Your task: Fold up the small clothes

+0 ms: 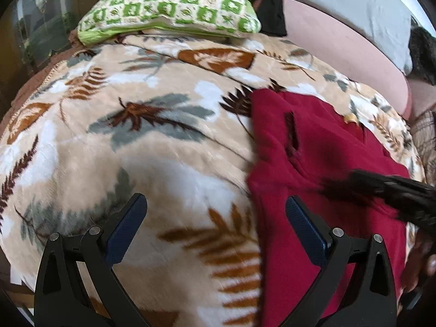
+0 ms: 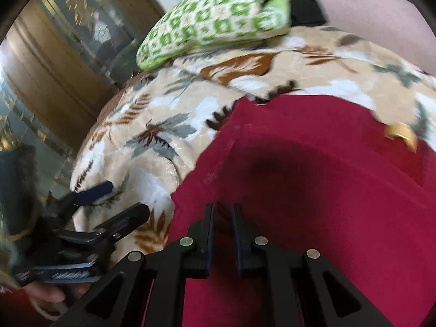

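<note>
Left wrist view shows my left gripper (image 1: 215, 212) with its fingers spread wide and nothing between them, above the leaf-patterned blanket (image 1: 136, 141), just left of the red garment (image 1: 321, 163) that lies flat on this blanket. Right wrist view shows my right gripper (image 2: 222, 218) with its fingers nearly together on the red cloth; whether a fold is pinched between them, I cannot tell. A green checked pillow (image 1: 169, 8) lies at the far end of the bed.

garment (image 2: 313, 169): matt red fleece | blanket (image 1: 136, 141): plush | pillow (image 1: 174, 8): woven cotton
</note>
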The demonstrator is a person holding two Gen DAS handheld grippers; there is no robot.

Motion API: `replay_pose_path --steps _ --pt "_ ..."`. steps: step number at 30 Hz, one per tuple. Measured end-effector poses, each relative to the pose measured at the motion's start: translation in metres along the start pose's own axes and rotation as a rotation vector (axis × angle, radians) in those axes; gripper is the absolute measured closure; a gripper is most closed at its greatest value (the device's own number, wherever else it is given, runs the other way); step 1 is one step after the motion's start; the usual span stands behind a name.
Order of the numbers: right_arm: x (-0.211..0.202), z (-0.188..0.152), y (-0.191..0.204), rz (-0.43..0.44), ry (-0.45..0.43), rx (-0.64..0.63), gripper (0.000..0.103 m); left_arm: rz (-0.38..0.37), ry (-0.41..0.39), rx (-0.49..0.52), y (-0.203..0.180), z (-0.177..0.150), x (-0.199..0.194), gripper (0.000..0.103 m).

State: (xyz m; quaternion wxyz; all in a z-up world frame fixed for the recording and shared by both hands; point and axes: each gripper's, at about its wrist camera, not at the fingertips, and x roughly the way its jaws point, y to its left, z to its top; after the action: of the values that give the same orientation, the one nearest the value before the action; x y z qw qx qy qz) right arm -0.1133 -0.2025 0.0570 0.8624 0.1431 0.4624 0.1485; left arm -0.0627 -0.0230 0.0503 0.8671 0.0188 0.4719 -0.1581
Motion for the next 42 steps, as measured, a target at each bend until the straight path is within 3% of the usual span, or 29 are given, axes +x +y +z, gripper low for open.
replay_pose_path --steps 2,5,10,13,16,18,19,20,21,23,25,26,29,32,34,38,41,42 --pt "-0.039 -0.025 -0.016 -0.077 -0.044 0.023 0.085 -0.016 0.011 0.009 -0.001 -0.009 -0.004 0.001" --pt "-0.087 -0.071 -0.044 -0.186 -0.077 0.102 0.059 -0.029 0.042 0.039 -0.003 -0.025 -0.009 0.001" --pt "-0.133 -0.143 -0.098 -0.356 -0.075 0.288 0.058 -0.048 0.105 0.066 -0.012 -0.052 -0.013 0.001" --pt "-0.133 -0.163 -0.128 -0.361 -0.083 0.423 0.058 -0.045 0.124 0.080 -0.020 -0.064 -0.016 0.001" --pt "-0.131 -0.168 -0.138 -0.292 -0.138 0.474 0.058 -0.049 0.136 0.092 -0.025 -0.075 -0.022 0.001" --pt "-0.127 -0.164 -0.136 -0.246 -0.147 0.456 0.061 -0.044 0.141 0.099 -0.027 -0.081 -0.026 0.001" --pt "-0.125 -0.163 -0.136 -0.267 -0.137 0.439 0.071 -0.044 0.145 0.103 -0.027 -0.084 -0.028 0.001" --pt "-0.123 -0.161 -0.134 -0.321 -0.114 0.403 0.089 -0.043 0.147 0.106 -0.027 -0.085 -0.030 0.001" --pt "-0.124 -0.159 -0.133 -0.349 -0.100 0.368 0.095 -0.042 0.147 0.110 -0.026 -0.088 -0.033 0.001" --pt "-0.132 -0.159 -0.134 -0.394 -0.101 0.332 0.096 -0.043 0.142 0.108 -0.023 -0.093 -0.040 0.001" --pt "-0.142 -0.162 -0.142 -0.538 -0.109 0.317 0.103 -0.053 0.153 0.107 -0.022 -0.100 -0.044 0.001" --pt "-0.149 -0.166 -0.152 -0.552 -0.121 0.361 0.103 -0.056 0.162 0.109 -0.021 -0.103 -0.044 0.001" --pt "-0.165 -0.180 -0.161 -0.339 -0.139 0.460 0.103 -0.049 0.177 0.128 -0.021 -0.113 -0.045 0.001" --pt "-0.172 -0.187 -0.136 -0.306 -0.118 0.422 0.102 -0.054 0.186 0.125 -0.018 -0.119 -0.046 0.001" --pt "-0.168 -0.198 -0.123 -0.232 -0.079 0.443 0.097 -0.072 0.204 0.113 -0.016 -0.125 -0.046 0.001" --pt "-0.142 -0.214 -0.101 -0.219 -0.018 0.429 0.071 -0.076 0.236 0.111 -0.013 -0.135 -0.045 0.001" --pt "-0.135 -0.215 -0.088 -0.229 -0.065 0.390 0.071 -0.070 0.240 0.113 -0.012 -0.140 -0.046 0.001" --pt "-0.132 -0.215 -0.083 -0.234 -0.065 0.376 0.080 -0.069 0.245 0.116 -0.011 -0.141 -0.046 0.001"
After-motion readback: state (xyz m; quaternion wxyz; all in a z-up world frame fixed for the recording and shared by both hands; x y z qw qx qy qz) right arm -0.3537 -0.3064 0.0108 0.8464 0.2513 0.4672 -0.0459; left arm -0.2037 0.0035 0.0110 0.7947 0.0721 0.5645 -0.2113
